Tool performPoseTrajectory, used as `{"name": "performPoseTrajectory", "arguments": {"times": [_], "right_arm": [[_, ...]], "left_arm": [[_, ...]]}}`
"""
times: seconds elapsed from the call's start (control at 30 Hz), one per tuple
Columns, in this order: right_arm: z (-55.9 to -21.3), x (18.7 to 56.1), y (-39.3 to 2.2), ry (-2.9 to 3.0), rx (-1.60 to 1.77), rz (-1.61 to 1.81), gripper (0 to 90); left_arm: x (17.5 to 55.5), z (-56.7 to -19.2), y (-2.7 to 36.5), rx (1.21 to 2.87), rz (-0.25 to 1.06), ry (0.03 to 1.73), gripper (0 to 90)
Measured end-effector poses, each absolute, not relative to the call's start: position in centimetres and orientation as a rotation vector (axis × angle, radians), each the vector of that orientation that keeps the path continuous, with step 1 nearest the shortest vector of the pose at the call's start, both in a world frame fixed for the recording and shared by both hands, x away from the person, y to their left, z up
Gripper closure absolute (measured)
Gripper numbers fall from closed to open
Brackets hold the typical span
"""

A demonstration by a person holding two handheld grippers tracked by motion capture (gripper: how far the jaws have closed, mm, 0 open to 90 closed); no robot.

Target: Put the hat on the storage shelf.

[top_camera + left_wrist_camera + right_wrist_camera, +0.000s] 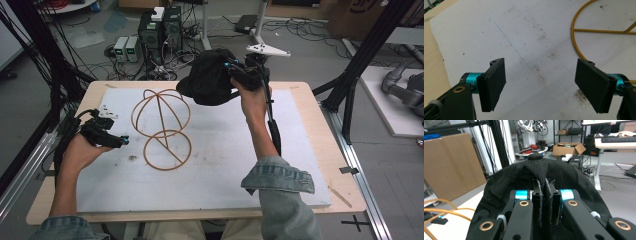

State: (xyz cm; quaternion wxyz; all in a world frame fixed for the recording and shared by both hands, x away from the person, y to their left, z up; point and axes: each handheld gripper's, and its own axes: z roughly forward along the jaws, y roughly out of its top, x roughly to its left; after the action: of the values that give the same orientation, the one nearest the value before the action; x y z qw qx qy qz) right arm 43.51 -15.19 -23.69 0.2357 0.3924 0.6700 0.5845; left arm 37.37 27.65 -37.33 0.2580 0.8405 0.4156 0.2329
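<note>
High view: one black cap [210, 76] held above the far edge of the table by the right gripper [239, 75], jaws pinched on the fabric near the crown, probably so that the open side hangs free and can go down over the stand. One wire stand [161, 126] on the white board [225, 165], made of thin golden rods: a round ring flat on the board as foot, a rounded cage above it as head form, well apart from the cap and below it. Left gripper [117, 141] low at the left of the stand, near its foot but not touching, perhaps ready to steady it. Two grippers, two hands, one cap, one stand.

Left gripper view: two black jaws standing wide, nothing between them, only the stained white board beneath. Part of the ring foot [584, 50] at the upper right, with one straight rod across it, apart from both jaws.

Right gripper view: two black jaws almost together, a fold of the cap's mesh cloth [536, 175] clamped between them. One small button [535, 156] on top of the crown. Orange-looking rods of the stand [439, 212] at the lower left, beneath the cap
</note>
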Motion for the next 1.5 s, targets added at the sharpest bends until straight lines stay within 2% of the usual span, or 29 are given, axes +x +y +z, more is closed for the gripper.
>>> {"name": "performPoseTrajectory", "arguments": {"times": [0.87, 1.5], "right_arm": [[-21.6, 44.0, -14.1, 1.792, 1.084, 1.857, 86.1], [-22.5, 47.5, -11.0, 1.747, 1.202, 2.036, 86.0]], "left_arm": [[37.7, -37.3, 27.3, 2.28, 0.627, 1.119, 25.0], [37.5, -37.2, 27.2, 2.278, 0.615, 1.103, 25.0]]}}
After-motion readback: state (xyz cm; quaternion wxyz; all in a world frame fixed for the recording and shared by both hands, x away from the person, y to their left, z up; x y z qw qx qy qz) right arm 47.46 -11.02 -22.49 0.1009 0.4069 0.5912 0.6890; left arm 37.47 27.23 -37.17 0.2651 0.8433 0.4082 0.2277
